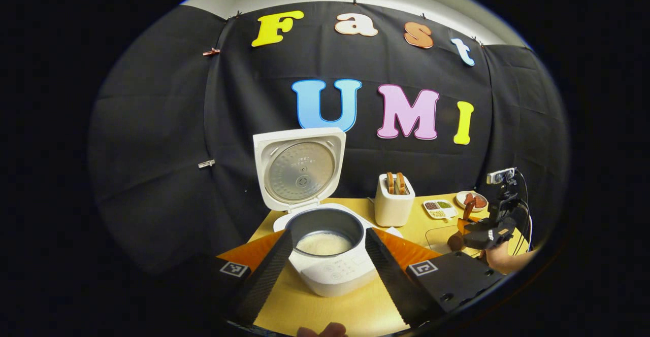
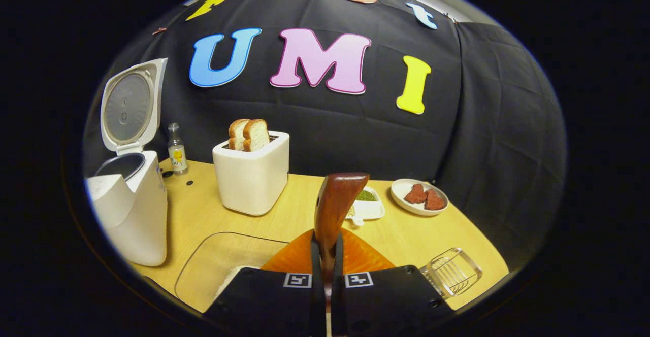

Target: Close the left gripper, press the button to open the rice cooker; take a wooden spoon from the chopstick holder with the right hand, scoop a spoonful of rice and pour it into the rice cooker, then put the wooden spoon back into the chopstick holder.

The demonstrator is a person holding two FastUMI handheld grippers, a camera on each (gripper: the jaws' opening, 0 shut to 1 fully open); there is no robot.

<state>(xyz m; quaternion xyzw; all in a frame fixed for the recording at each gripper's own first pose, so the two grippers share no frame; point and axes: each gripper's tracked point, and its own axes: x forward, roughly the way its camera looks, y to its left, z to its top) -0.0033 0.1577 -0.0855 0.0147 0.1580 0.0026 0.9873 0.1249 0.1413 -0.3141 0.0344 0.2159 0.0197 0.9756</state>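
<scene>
Some rice (image 1: 323, 244) in open cooker (image 1: 325, 256)

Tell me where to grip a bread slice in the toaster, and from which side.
Grip the bread slices by their upper halves, which stand clear of the white toaster. Come straight down from above, one of the fingers on each flat face of a slice. They stand upright in the slot, so only the tops are exposed.

The white rice cooker (image 1: 330, 256) is standing with its hinged lid (image 1: 299, 167) raised upright, leaving the dark inner pot (image 1: 325, 225) open from above. The white toaster holding two bread slices (image 2: 251, 172) is blocking the yellow wooden tabletop (image 2: 294, 195) just beside it. Bare tabletop is lying between cooker and toaster.
</scene>
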